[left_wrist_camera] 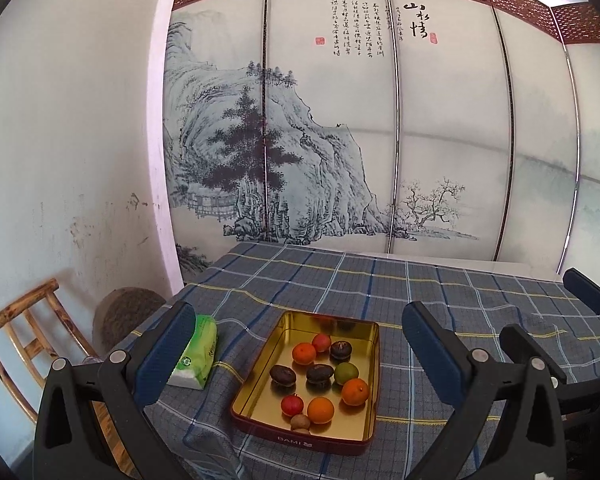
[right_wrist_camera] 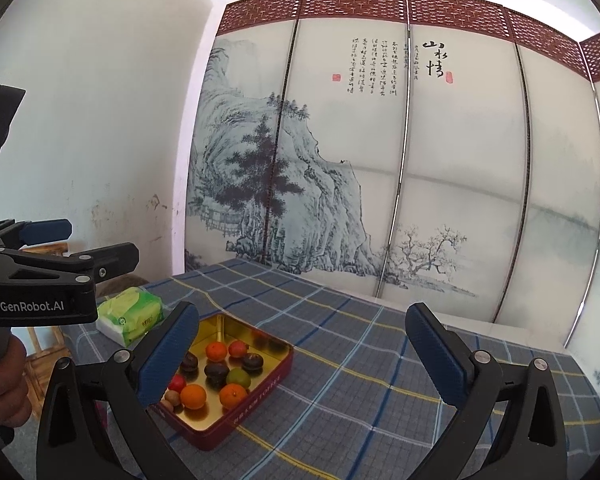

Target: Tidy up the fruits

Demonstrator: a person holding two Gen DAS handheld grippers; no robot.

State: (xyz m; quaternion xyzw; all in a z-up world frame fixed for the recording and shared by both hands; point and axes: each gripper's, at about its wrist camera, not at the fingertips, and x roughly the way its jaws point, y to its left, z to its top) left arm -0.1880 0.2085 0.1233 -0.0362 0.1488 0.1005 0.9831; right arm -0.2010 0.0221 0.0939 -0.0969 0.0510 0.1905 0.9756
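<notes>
1. Presently, in the left wrist view, the left tongs [left_wrist_camera: 296, 354] stand spread and empty above the tin tray [left_wrist_camera: 370, 364] on the desk [left_wrist_camera: 440, 300]. The fruits [left_wrist_camera: 320, 376] lie loose and close together inside the tray, some touching. Risk: closing on one round fruit could nudge its neighbours, or send it rolling on the smooth metal floor.

2. In the right wrist view, the right tongs [right_wrist_camera: 302, 354] are likewise spread and hold nothing, with the tray [right_wrist_camera: 276, 376] off to their left. Risk: the two tongs sit near each other and could collide over the tray; a snag on the rim could shift it on the checked cloth [right_wrist_camera: 360, 360]. A tissue pack [right_wrist_camera: 130, 314] lies just beyond the tray.
</notes>
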